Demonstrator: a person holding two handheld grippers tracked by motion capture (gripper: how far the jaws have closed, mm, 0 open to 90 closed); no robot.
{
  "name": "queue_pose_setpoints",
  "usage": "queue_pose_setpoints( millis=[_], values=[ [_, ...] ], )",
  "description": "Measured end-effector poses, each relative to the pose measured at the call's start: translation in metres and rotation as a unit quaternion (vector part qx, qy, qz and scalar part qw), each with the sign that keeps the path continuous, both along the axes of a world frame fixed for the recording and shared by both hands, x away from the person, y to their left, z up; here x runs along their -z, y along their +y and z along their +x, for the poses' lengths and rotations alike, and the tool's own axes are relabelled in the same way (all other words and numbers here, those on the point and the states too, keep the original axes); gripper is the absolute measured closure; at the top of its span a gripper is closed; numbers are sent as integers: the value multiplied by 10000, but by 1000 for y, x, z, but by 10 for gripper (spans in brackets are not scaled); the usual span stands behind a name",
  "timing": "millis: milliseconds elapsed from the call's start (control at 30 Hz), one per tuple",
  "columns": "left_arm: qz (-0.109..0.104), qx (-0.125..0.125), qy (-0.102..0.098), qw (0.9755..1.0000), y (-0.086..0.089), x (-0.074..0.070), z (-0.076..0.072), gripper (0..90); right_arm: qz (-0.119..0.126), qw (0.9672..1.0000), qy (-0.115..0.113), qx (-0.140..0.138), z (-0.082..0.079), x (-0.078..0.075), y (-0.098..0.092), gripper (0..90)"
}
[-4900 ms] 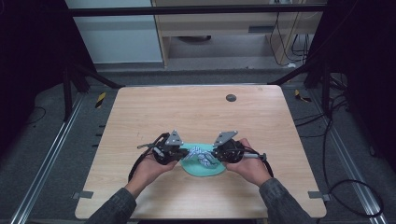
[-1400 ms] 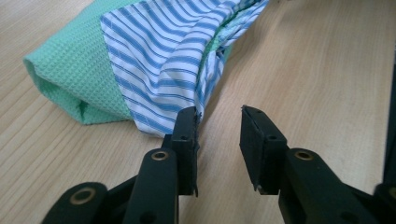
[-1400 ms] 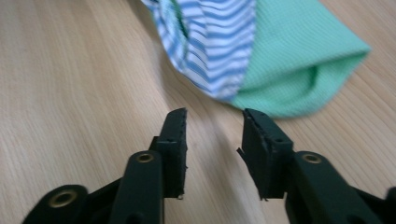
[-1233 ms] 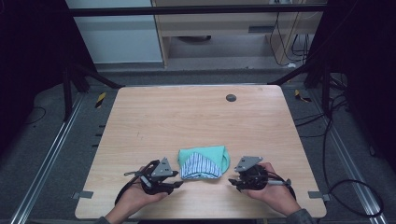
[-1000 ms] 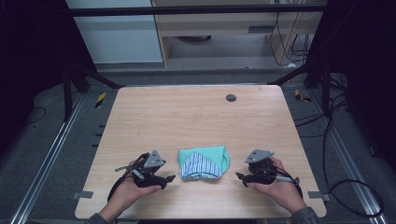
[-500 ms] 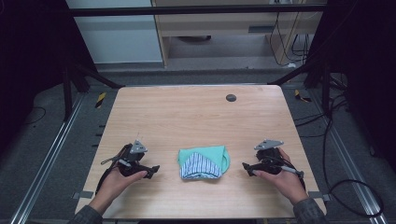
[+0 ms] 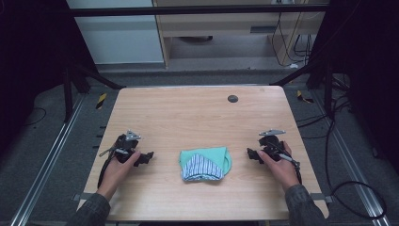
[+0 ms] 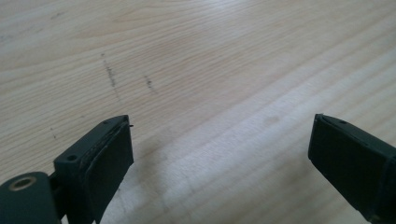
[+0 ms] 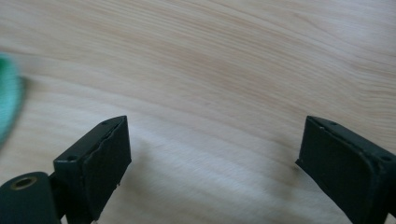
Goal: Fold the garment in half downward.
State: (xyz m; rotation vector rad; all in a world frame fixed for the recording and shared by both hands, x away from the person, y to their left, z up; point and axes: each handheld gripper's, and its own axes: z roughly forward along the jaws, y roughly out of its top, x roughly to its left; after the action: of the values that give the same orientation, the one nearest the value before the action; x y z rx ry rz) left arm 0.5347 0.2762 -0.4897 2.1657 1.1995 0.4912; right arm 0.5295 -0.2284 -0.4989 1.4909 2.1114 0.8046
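Left tongs: jaws spread wide, nothing between them, low over bare wood. Right tongs: same, spread and empty, green edge at the margin of its own view. Folded green cloth with striped panel lies between them on the surface, well apart from each. Looks like a finished fold; best to keep both tongs clear so the cloth lies undisturbed.

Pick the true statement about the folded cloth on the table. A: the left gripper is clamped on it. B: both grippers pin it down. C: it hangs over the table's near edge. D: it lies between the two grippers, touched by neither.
D: the folded cloth lies flat on the table, with the left gripper and right gripper open and apart from it on either side.
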Motion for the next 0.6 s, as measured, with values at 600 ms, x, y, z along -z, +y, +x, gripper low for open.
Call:
queue_pose_setpoints(
  millis=[600],
  values=[
    [-192, -298, -291, 9989, -1, 18, 12, 13, 159, 9979, -351, 521, 13, 13, -1, 27]
  ],
)
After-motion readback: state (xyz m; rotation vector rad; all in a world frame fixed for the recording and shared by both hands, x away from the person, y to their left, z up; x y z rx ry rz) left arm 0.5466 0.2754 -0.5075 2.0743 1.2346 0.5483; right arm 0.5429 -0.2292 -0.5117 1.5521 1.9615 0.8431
